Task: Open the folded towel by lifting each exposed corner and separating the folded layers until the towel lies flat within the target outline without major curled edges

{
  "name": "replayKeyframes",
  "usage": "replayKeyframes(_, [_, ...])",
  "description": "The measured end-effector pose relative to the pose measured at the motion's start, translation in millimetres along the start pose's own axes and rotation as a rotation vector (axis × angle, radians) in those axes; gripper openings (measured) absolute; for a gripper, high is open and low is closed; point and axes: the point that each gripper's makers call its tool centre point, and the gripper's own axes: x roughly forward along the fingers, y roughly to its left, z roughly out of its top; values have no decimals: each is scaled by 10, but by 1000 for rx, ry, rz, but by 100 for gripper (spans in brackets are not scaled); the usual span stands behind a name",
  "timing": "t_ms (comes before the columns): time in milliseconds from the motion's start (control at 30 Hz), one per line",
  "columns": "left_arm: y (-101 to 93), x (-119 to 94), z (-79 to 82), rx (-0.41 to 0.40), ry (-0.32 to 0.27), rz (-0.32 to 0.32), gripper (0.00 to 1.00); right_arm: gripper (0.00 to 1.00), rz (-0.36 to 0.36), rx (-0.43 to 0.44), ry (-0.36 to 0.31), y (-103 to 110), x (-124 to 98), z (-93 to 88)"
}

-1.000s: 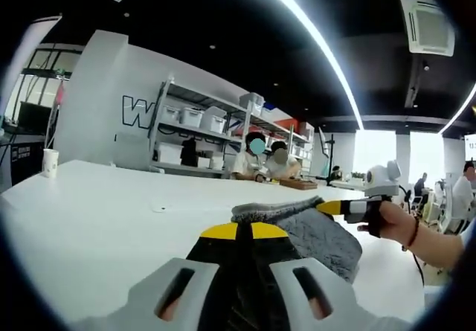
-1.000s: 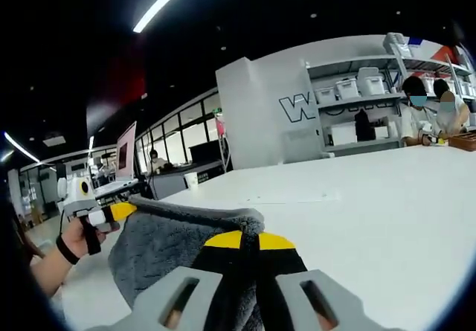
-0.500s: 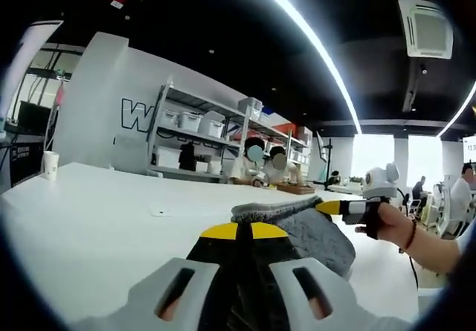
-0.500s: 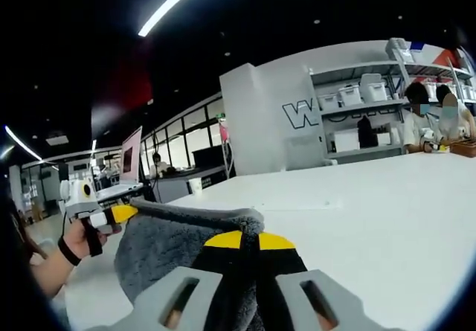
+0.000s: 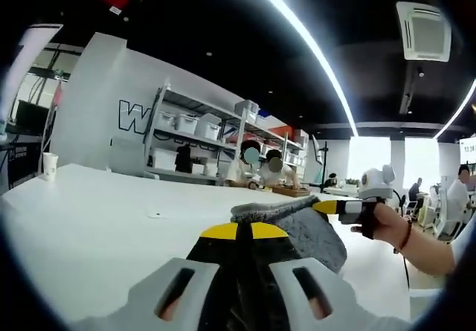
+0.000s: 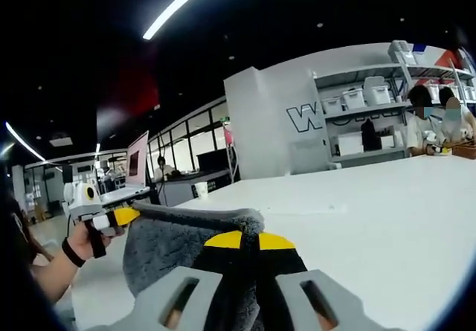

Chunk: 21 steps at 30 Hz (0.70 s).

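A grey towel (image 5: 301, 227) hangs stretched between both grippers above the white table (image 5: 97, 219). In the left gripper view my left gripper (image 5: 238, 232) is shut on one corner of the towel, and the right gripper (image 5: 332, 207), held by a hand, pinches the far corner at the right. In the right gripper view my right gripper (image 6: 249, 240) is shut on a corner of the towel (image 6: 175, 245), while the left gripper (image 6: 115, 218) grips the other end at the left. The towel's lower part droops below its taut top edge.
A paper cup (image 5: 49, 165) stands at the table's far left edge. Shelving with white bins (image 5: 193, 141) lines the back wall, and two people (image 5: 260, 169) sit at the table's far end. A monitor (image 6: 137, 166) stands beyond the table.
Both views have tipped slightly upward and the towel hangs a little higher. Both grippers still hold their corners.
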Motion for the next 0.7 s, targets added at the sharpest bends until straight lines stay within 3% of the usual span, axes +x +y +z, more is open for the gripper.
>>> replayKeyframes(633, [-43, -77, 93, 2, -25, -15, 2, 0, 21, 7, -39, 61, -56, 137])
replayKeyframes(700, [-64, -96, 117, -2, -32, -18, 2, 0, 16, -22, -36, 27, -18, 166])
